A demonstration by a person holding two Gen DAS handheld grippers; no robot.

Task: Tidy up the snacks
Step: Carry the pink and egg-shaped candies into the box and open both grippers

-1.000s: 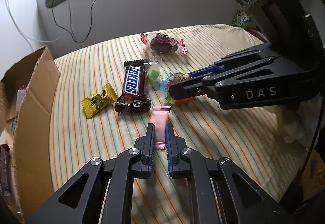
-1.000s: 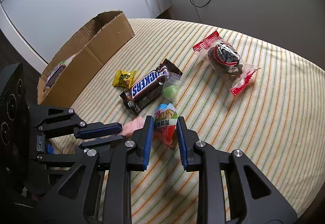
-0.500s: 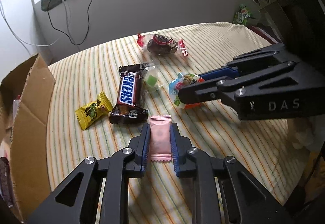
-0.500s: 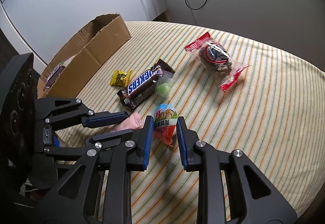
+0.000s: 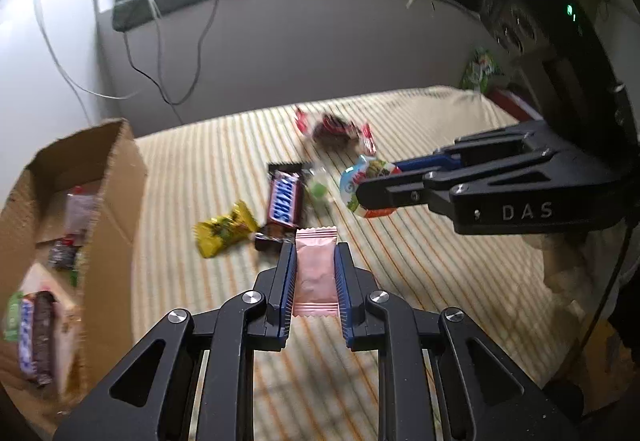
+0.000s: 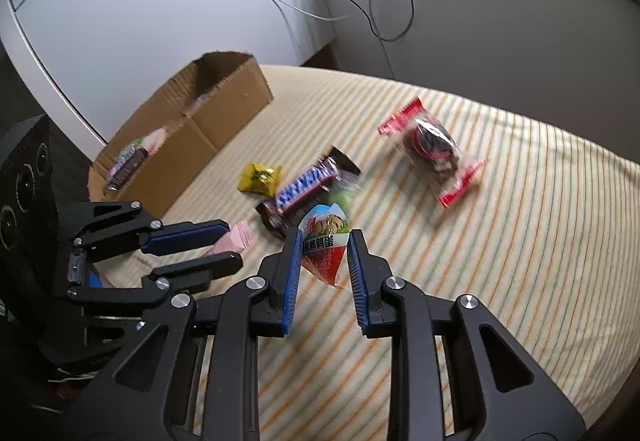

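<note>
Snacks lie spread on a striped cloth that covers the surface, and some are already inside a cardboard box at the left edge of it. In the box a chocolate bar and a few other packets can be seen, but they are blurred.

On the cloth, the biggest loose item is a brown and blue chocolate bar. Just beside it on the left is a small yellow candy. A green candy in clear wrap touches the right side of the bar. Farther back, well apart from these, lies a dark snack in a clear wrapper with red ends.

The left gripper has its fingers closed on a pink packet; the two blue pads press on its long sides, and the packet is lifted off the cloth. The right gripper holds a colourful packet with a picture and red printed characters between its fingers. This packet is also raised above the cloth, near the chocolate bar. The two grippers are near each other, the left one nearer the box.
</note>
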